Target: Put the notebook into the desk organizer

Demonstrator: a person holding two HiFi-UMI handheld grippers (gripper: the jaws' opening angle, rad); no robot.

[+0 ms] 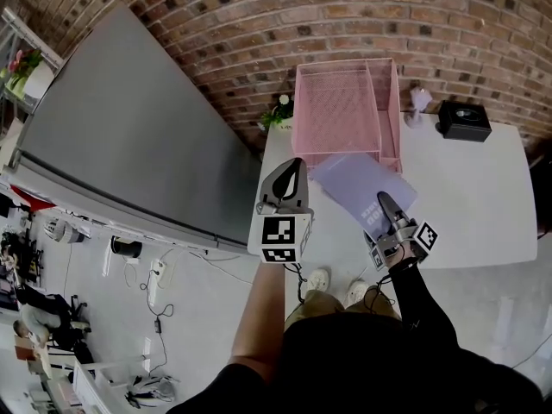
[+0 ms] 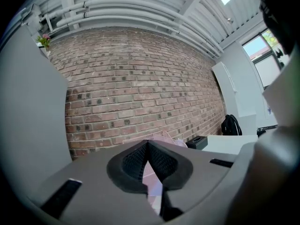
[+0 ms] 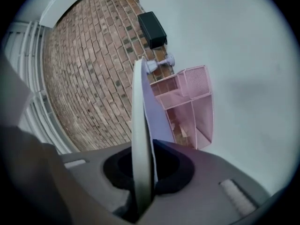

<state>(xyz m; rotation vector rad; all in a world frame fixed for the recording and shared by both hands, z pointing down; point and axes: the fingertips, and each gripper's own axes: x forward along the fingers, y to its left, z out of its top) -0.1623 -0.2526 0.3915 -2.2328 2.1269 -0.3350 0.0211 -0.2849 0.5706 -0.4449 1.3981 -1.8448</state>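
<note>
A lavender notebook (image 1: 360,185) hangs over the white table just in front of the pink wire desk organizer (image 1: 345,106). My right gripper (image 1: 386,203) is shut on its near corner. In the right gripper view the notebook (image 3: 140,111) stands edge-on between the jaws of the right gripper (image 3: 143,159), with the organizer (image 3: 194,102) beyond it, its compartments showing. My left gripper (image 1: 291,172) is held above the table's left edge, apart from the notebook. In its own view the left gripper (image 2: 147,146) has its pads meeting at the tips with nothing held.
A black box (image 1: 464,119) and a small pale stand-like object (image 1: 418,100) sit on the white table (image 1: 483,197) right of the organizer. A small plant (image 1: 278,112) is at its left. A brick wall runs behind; a grey panel (image 1: 129,128) stands at the left.
</note>
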